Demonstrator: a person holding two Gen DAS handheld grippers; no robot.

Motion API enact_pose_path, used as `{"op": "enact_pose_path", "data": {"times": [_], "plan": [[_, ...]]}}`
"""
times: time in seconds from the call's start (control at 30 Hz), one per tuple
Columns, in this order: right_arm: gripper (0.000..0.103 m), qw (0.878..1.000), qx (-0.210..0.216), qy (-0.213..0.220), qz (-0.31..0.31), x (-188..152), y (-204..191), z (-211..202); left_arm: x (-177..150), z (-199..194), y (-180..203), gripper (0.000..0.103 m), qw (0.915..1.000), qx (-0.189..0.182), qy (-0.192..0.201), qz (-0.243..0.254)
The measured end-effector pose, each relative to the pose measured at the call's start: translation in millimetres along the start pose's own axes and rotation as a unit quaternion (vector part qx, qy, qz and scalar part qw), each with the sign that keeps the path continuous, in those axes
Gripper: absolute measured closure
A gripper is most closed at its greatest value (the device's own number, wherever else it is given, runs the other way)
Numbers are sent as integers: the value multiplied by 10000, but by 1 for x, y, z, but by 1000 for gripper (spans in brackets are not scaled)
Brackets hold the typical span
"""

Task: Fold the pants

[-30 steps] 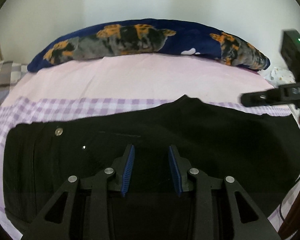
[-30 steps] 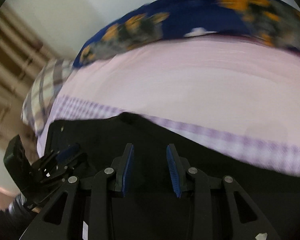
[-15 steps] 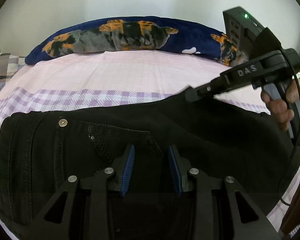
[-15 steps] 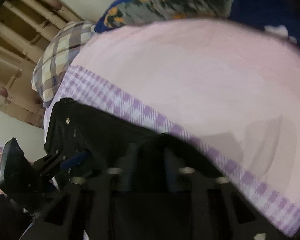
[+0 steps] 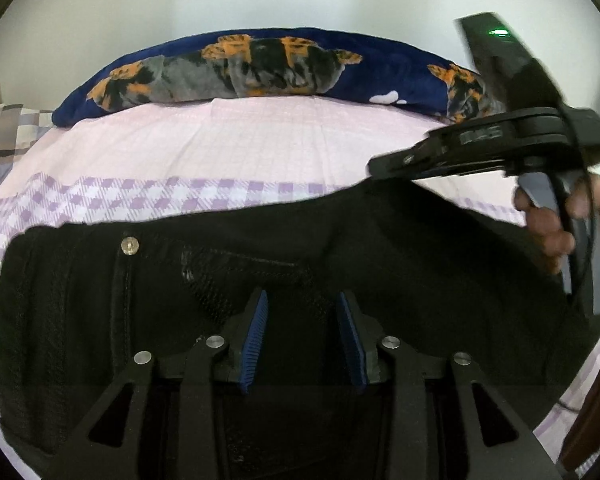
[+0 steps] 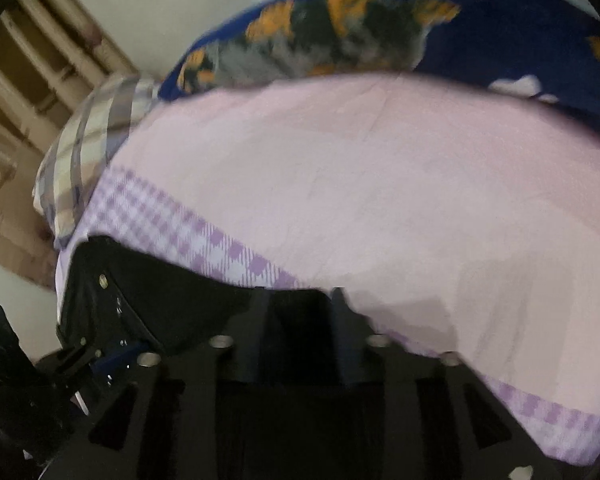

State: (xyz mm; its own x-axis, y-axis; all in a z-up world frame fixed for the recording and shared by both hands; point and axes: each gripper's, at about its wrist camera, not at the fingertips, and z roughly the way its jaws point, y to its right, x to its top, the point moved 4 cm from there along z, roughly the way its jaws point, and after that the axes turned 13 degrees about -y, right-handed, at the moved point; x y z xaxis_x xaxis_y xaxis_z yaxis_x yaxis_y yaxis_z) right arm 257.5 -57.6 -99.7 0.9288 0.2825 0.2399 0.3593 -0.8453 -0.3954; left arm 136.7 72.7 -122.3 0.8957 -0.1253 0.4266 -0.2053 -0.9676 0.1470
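My left gripper [image 5: 302, 332] holds its jaws parted over the black pants [image 5: 400, 264]; my right gripper [image 6: 300, 320] lifts their edge, grip unclear through blur.

Open pink sheet [image 5: 260, 140] beyond the pants [image 5: 380, 248], free to pass. Blue pillow [image 5: 260, 68] blocks the far edge, plaid pillow [image 6: 84, 148] and wooden headboard [image 6: 28, 80] close the left. Right gripper [image 5: 374, 170] hangs over the pants' far-right edge.
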Motion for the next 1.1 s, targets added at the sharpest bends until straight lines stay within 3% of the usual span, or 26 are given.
{"op": "enact_pose_path", "data": {"times": [0.1,0.3,0.6,0.8,0.87,1.1], "plan": [[65,9991,44,425,55,-13,6,-35,10,-12,8,58,9997,-78,213,47],[65,9955,-479,639,516,-75,56,-83,28,-16,55,56,9965,-456,351,608],[65,9899,-905,483,977,-158,89,-87,32,21,124,56,9847,-1171,-111,1284],[70,9781,-1504,666,1279,-167,112,-78,49,51,128,56,9885,-838,-278,1226],[76,9763,-1490,792,1355,-166,118,-80,56,59,123,56,9907,-800,-333,1048],[76,9693,-1696,1006,1472,-158,132,-84,69,66,118,56,9934,-631,-259,923]]}}
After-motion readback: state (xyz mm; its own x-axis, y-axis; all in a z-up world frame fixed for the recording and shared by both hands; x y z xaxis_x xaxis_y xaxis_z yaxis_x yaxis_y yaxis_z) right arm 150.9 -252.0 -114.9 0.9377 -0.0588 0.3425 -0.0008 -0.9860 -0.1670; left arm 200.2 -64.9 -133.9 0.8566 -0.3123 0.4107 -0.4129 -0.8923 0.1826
